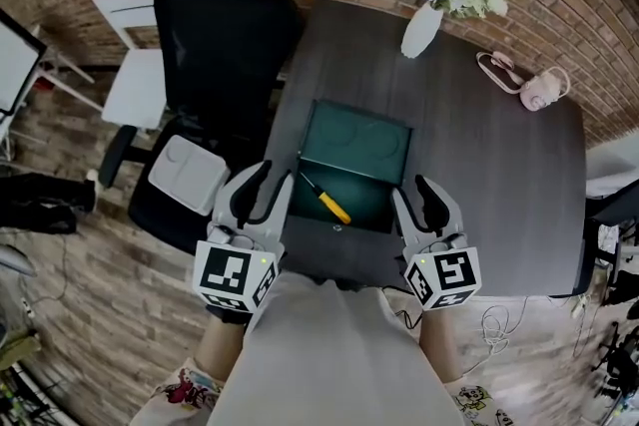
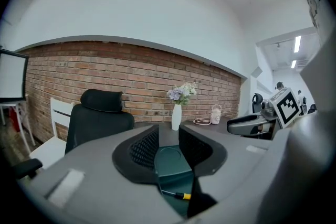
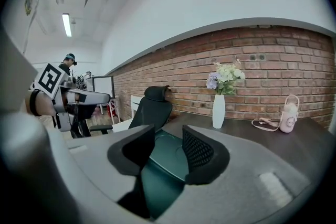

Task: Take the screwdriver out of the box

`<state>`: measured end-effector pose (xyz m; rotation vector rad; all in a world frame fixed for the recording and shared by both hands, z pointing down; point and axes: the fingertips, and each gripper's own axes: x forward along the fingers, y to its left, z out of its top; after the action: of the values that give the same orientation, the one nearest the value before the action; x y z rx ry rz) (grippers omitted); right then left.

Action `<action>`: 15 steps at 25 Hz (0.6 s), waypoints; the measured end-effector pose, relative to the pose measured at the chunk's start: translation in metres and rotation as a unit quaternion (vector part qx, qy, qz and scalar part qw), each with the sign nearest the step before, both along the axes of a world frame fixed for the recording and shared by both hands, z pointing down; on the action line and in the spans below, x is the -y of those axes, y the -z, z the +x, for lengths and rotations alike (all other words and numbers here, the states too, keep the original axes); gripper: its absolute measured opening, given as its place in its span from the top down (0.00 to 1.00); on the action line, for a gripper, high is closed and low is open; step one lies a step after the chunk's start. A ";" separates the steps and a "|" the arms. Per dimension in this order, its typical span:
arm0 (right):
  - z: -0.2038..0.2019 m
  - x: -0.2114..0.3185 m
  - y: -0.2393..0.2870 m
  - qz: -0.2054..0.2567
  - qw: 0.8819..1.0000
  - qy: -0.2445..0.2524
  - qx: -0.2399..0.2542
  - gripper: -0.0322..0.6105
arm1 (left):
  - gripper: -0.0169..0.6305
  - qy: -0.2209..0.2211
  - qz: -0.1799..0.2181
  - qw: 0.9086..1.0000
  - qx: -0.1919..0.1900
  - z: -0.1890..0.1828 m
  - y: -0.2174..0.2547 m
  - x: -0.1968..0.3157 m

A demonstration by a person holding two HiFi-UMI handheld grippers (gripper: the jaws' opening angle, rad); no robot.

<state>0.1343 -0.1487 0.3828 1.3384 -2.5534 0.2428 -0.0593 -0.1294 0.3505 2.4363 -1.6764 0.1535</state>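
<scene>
Grey left gripper (image 1: 264, 189) and right gripper (image 1: 418, 195) both gape, empty.

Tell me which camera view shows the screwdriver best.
The head view: the whole screwdriver lies in the open green box. The left gripper view shows only its shaft and a yellow bit, low between the jaws. The right gripper view does not show it.

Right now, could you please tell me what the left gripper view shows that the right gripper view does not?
Only the left gripper view: the yellow-handled screwdriver lying in the green box, and the right gripper from the side. Only the right gripper view: the left gripper from the side. Both: the box, white flower vase, black office chair, brick wall.
</scene>
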 end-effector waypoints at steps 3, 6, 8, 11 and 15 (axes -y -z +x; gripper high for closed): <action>-0.002 0.004 0.000 -0.004 1.000 0.006 0.000 0.70 | 0.79 0.003 -0.001 1.000 -0.002 -0.001 0.002 0.006; -0.002 0.010 -0.001 -0.010 1.000 0.007 -0.002 0.70 | 0.79 0.000 -0.002 1.000 -0.002 -0.001 0.002 0.014; -0.003 0.013 -0.002 -0.013 1.000 0.008 -0.006 0.70 | 0.79 -0.001 -0.003 1.000 -0.005 -0.002 0.002 0.018; -0.007 0.016 -0.003 -0.016 1.000 0.012 -0.007 0.70 | 0.79 0.000 -0.007 1.000 -0.008 -0.004 0.000 0.022; -0.013 0.019 -0.007 -0.025 0.999 0.024 -0.009 0.70 | 0.79 0.002 -0.012 1.000 -0.010 -0.003 -0.004 0.025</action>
<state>0.1214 -0.1674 0.3899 1.2545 -2.5441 0.2824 -0.0623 -0.1549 0.3546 2.4092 -1.6619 0.1463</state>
